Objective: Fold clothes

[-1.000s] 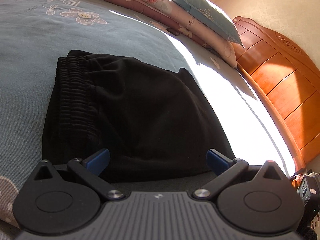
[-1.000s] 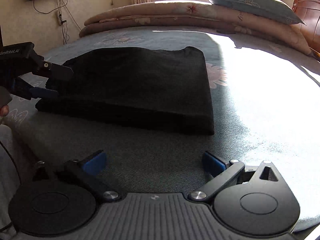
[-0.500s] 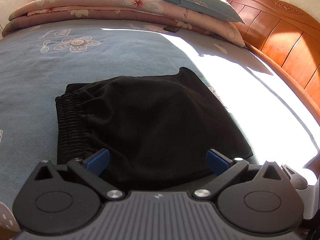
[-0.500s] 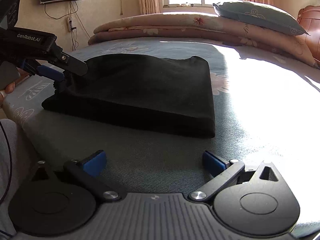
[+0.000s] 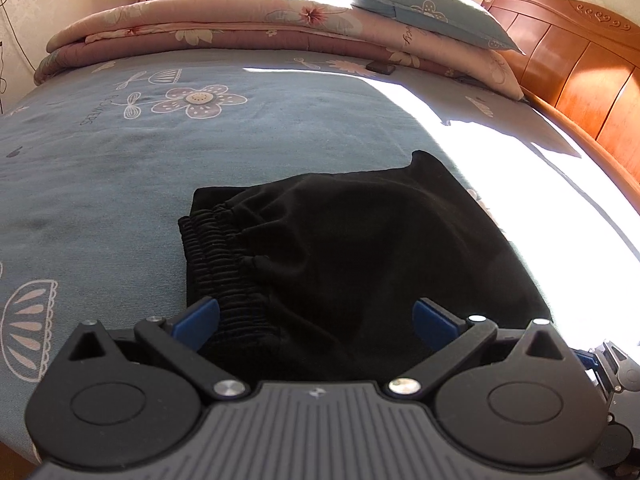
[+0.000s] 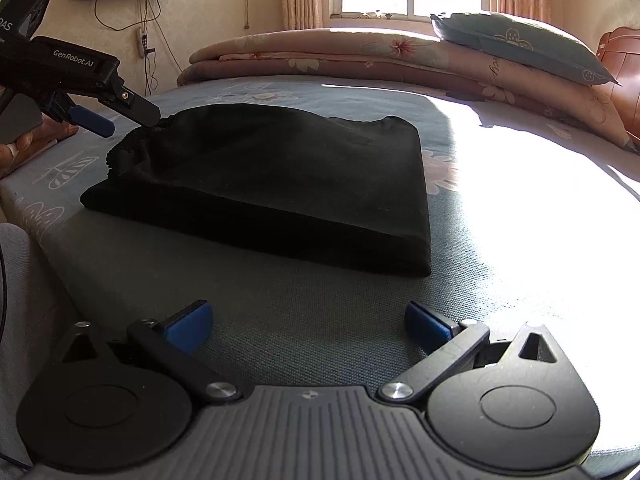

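Black shorts (image 5: 352, 264) lie folded into a thick rectangle on the bed (image 5: 120, 184), filling the centre of the left wrist frame and sitting left of centre in the right wrist frame (image 6: 272, 188). We see the gathered elastic waistband (image 5: 216, 256) along the shorts' left edge in the left wrist frame, with the folded layers stacked under it. In the right wrist frame the fold closest to us forms a dark, rounded front edge.

Our left gripper (image 5: 314, 320) hovers at the bottom of its frame, jaws wide apart, the blue pads (image 5: 196, 318) in front of the shorts' near edge; we cannot tell whether they touch the cloth. From the right wrist camera the same gripper (image 6: 120, 114) enters from the upper left, its tip close to the waistband end, with a hand (image 6: 16, 148) partly visible behind it.

Our right gripper (image 6: 306, 324) sits at the bottom of its frame, jaws also spread and empty, over bare bedsheet, apart from the shorts.

Beyond the shorts, a folded floral quilt (image 5: 224, 28) runs across the top of the frame, with a blue pillow (image 5: 424, 12) on it at upper right. A wooden headboard (image 5: 580, 80) fills the right edge. Bright sunlight falls across the bed's right side.
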Available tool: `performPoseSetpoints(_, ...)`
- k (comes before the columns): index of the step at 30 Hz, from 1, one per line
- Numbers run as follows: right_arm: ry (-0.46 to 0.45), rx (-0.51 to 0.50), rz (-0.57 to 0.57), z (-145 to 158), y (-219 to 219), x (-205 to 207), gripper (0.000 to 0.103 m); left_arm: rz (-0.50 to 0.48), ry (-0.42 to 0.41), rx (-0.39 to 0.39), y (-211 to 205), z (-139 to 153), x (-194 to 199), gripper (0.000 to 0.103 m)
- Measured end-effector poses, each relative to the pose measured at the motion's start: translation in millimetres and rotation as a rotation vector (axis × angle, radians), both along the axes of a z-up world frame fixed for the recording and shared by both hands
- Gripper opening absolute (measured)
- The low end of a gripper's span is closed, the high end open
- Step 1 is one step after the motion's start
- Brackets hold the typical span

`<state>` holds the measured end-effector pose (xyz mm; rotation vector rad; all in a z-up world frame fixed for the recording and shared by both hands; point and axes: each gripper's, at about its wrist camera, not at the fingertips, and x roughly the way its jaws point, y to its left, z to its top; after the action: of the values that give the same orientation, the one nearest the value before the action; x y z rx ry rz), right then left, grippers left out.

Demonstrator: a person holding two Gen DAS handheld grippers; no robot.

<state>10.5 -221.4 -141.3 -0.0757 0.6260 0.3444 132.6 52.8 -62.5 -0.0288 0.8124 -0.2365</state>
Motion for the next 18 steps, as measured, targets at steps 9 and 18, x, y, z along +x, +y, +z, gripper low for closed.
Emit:
performPoseSetpoints(9, -0.002, -0.006, -0.002, 1.9, 4.5, 1.4, 0.103, 0.062, 0.024, -0.246, 39.6, 0.6, 10.5, 0.102)
performPoseSetpoints(18, -0.007, -0.006, 0.0, 1.0, 4.3, 1.7, 0.103, 0.074, 0.125, -0.542, 59.8, -28.2, 34.4, 0.102)
